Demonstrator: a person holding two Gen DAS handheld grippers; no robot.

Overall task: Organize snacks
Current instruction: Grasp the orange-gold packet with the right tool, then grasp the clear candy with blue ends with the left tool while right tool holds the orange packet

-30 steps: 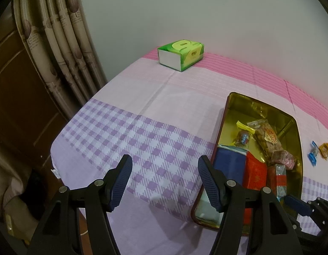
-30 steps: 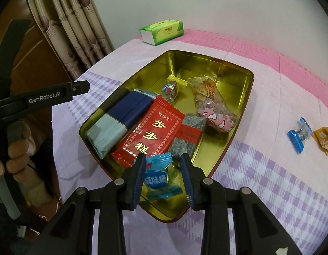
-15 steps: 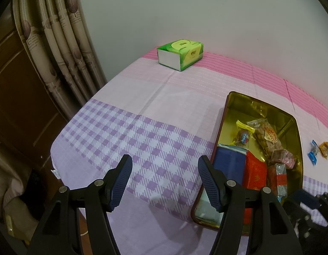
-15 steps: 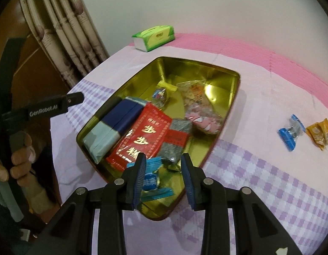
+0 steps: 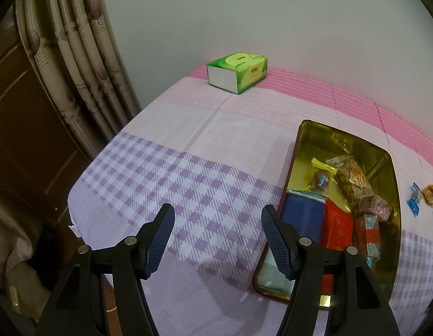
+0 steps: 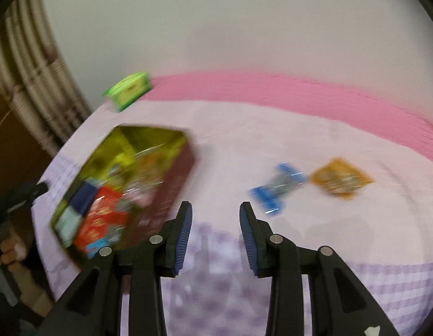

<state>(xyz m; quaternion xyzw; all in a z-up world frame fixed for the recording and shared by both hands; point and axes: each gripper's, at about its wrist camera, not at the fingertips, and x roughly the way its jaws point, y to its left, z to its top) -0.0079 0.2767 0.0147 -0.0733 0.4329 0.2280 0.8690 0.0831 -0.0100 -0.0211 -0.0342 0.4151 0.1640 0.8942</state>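
**Camera setup: two wrist fisheyes, both angled down at the table**

Left wrist cam: we look fwd and steeply down along the left gripper (image 5: 217, 239), over the checked cloth (image 5: 188, 184) toward the wall. Gold tin (image 5: 390, 165) sits at the right edge, close; green tissue box (image 5: 237, 71) far back by the curtain (image 5: 76, 50).

Right wrist cam: similar downward tilt along the right gripper (image 6: 215, 236), but aimed further right; frame heavily motion-blurred.

Shared by both: tin (image 6: 171, 179), tissue box (image 6: 129, 91), blue candy (image 5: 414, 203) (image 6: 278, 189), orange packet (image 5: 432, 193) (image 6: 339, 177), cloth, wall.
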